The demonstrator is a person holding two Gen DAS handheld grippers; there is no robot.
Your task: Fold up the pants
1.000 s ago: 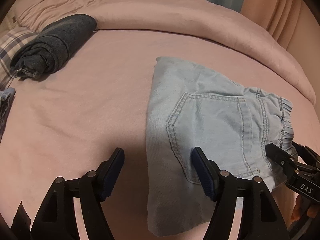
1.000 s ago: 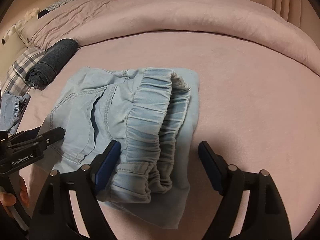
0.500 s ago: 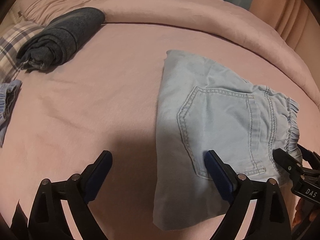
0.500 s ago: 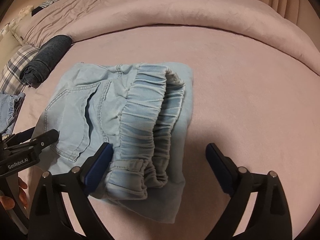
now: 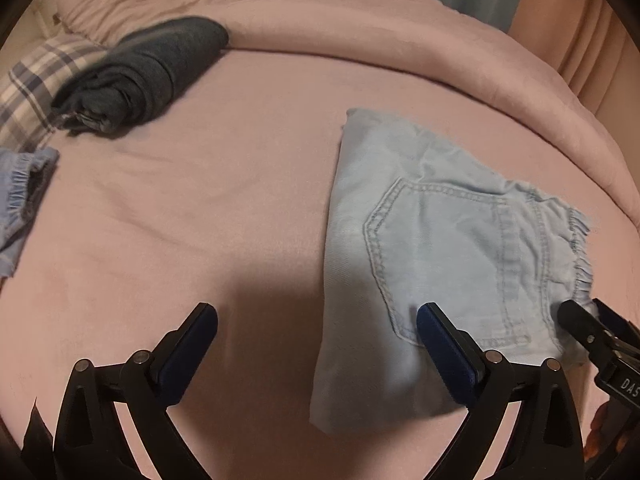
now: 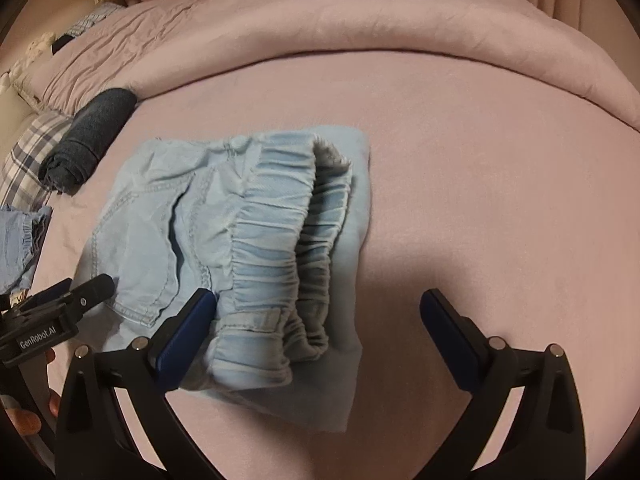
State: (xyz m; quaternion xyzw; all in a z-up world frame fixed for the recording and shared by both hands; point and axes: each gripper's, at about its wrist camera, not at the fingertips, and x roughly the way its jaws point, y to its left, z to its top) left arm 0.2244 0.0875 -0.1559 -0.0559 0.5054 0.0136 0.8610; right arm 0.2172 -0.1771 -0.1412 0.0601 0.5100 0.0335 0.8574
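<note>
The pants (image 6: pixel 240 248) lie folded on the bed (image 6: pixel 480 200), just ahead of the left claw (image 5: pixel 316 344) on its right side and ahead of the right claw (image 6: pixel 316 324) on its left side; both claws are spread wide and hold nothing. The puffy waistband (image 6: pixel 280 264) on top could spring the fold open. A claw finger dragged over it could also undo the stack.

Bed (image 5: pixel 208 208): pink sheet, smooth w/ slight creases. On it:
- pants (image 5: pixel 436 248), lt blue denim, folded, back pocket up, elastic waistband (image 6: pixel 280 240) bunched at one end; centre-right.
- dk grey rolled garment (image 5: pixel 148 72), far left, part resting on plaid pillow (image 5: pixel 32 92).
- 2nd lt blue garment (image 5: pixel 20 200), left edge, mostly out of frame.
- pink duvet (image 6: pixel 360 36) heaped along far side.
</note>
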